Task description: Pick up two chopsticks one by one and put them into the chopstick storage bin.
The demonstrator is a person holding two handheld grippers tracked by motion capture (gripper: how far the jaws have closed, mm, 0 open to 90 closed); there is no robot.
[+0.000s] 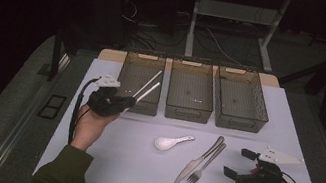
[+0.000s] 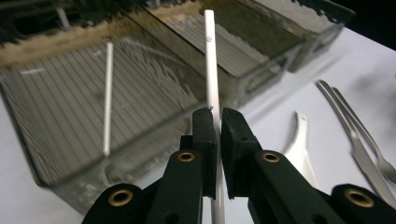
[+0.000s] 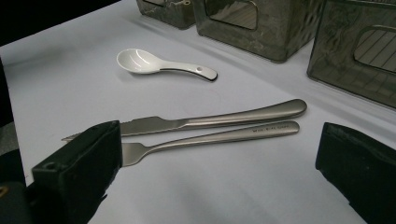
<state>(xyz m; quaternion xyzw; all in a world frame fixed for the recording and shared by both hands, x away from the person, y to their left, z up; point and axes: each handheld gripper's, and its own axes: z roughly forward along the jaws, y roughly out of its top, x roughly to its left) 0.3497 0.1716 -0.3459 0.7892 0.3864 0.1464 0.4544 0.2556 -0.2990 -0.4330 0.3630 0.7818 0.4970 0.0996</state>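
Note:
My left gripper (image 1: 132, 101) (image 2: 218, 116) is shut on a white chopstick (image 1: 148, 91) (image 2: 211, 60), which slants up over the near wall of the left grey bin (image 1: 135, 105) (image 2: 51, 154). A second white chopstick (image 1: 148, 82) (image 2: 108, 98) lies inside that bin. My right gripper (image 1: 238, 163) (image 3: 215, 142) stands open low over the table at the right, its jaws to either side of a steel knife (image 1: 199, 160) (image 3: 224, 119) and fork (image 1: 207, 164) (image 3: 219, 136) that lie side by side. A white ceramic spoon (image 1: 171, 142) (image 3: 159, 65) rests on the table's middle.
Two more grey bins, the middle one (image 1: 187, 112) and the right one (image 1: 241, 122), stand in a row along the back of the white table (image 1: 137, 168). Beyond the table's far edge are dark floor and desk legs.

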